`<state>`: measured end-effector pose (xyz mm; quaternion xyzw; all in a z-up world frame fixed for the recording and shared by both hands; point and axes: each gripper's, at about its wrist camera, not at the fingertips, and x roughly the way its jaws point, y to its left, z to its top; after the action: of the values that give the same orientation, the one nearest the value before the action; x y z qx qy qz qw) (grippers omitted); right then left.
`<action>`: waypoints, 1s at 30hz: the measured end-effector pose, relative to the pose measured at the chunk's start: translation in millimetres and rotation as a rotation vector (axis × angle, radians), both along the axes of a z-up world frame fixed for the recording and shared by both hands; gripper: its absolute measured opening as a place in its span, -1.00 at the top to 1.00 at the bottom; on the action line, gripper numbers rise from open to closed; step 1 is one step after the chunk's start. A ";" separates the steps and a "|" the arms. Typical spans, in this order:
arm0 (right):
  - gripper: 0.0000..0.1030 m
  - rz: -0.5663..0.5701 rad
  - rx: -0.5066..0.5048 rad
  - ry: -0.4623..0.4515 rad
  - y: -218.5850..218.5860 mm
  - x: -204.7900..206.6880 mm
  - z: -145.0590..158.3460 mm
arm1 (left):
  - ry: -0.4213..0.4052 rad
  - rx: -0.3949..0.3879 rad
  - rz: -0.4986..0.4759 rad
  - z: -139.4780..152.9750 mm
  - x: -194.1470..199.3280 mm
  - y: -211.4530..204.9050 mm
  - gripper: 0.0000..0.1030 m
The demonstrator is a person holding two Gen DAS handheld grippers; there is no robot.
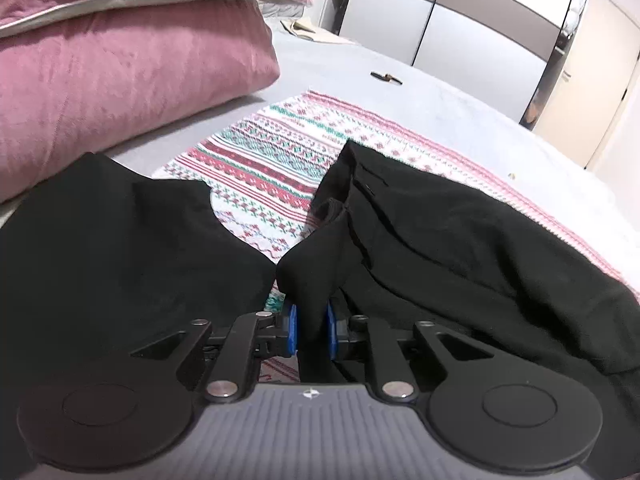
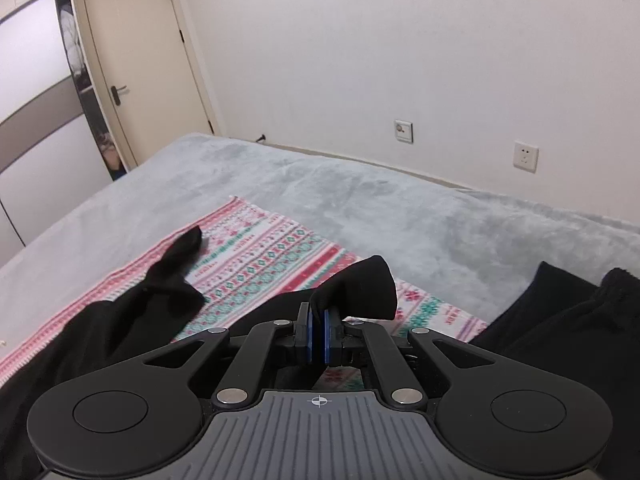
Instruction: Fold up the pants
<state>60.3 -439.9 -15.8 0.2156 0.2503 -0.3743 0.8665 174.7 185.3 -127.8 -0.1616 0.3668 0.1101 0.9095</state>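
Pants (image 1: 440, 232): black, spread over patterned cloth on the bed; in left wrist view two dark masses w/ a gap of cloth showing btwn them, right mass creased w/ seams visible.
Pants, right view (image 2: 100, 320): black fabric runs from lower left up to a narrow end lying flat on the cloth; another black heap at far right edge, partly on grey cover.
Left gripper (image 1: 311, 330): jaws narrowed, blue pads pressing a bunched fold of pants fabric from both sides; fold rises up and away from the pads.
Right gripper (image 2: 318, 330): jaws nearly together, pads pinching a thin pants edge; fabric stands up off the cloth beyond the tips.
Patterned cloth (image 1: 260, 160): white w/ red, pink, teal bands; lies flat under pants.
Bed cover (image 2: 400, 208): grey, plush, under the cloth.
Pillows (image 1: 120, 80): two pink, stacked, upper left of left view, just beside pants.
Small dark item (image 1: 386, 77): on the cover, well apart from pants; too small to ID.
Wardrobe (image 1: 460, 20): grey/white panels beyond the bed.
Door (image 2: 148, 60): cream, closed, dark handle.
Wall sockets (image 2: 525, 159): two on white wall behind bed.
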 end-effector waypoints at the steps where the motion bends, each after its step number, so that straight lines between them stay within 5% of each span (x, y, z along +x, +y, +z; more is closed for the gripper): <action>1: 0.93 -0.002 0.003 0.018 -1.6 0.5 -2.2 | 0.002 -0.009 0.004 0.9 -2.1 3.5 0.26; 14: 0.93 0.008 0.004 0.095 4.5 1.8 -4.1 | 0.108 -0.058 0.041 -19.1 -5.9 24.5 0.24; 17: 0.93 0.019 -0.020 0.079 12.2 -4.4 8.5 | 0.139 -0.030 -0.004 -19.0 -2.5 22.3 -0.09; 21: 0.87 -0.053 0.019 0.210 0.0 -1.9 -14.5 | 0.120 -0.005 0.061 -10.8 -5.5 24.7 -0.49; 25: 0.67 -0.158 -0.092 0.237 1.2 -5.9 -11.8 | 0.050 0.099 0.133 7.7 -7.1 19.1 -0.74; 28: 0.46 -0.075 -0.099 0.186 13.3 3.9 -7.9 | -0.025 0.092 0.149 20.1 -2.3 11.0 -0.79; 30: 0.19 0.009 -0.070 0.174 24.0 20.9 -14.2 | -0.022 0.047 0.052 19.6 17.1 -5.4 -0.92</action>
<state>81.2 -415.9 -30.0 0.1509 0.3123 -0.3961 0.8502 191.8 179.9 -108.2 -0.1507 0.3498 0.1405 0.9139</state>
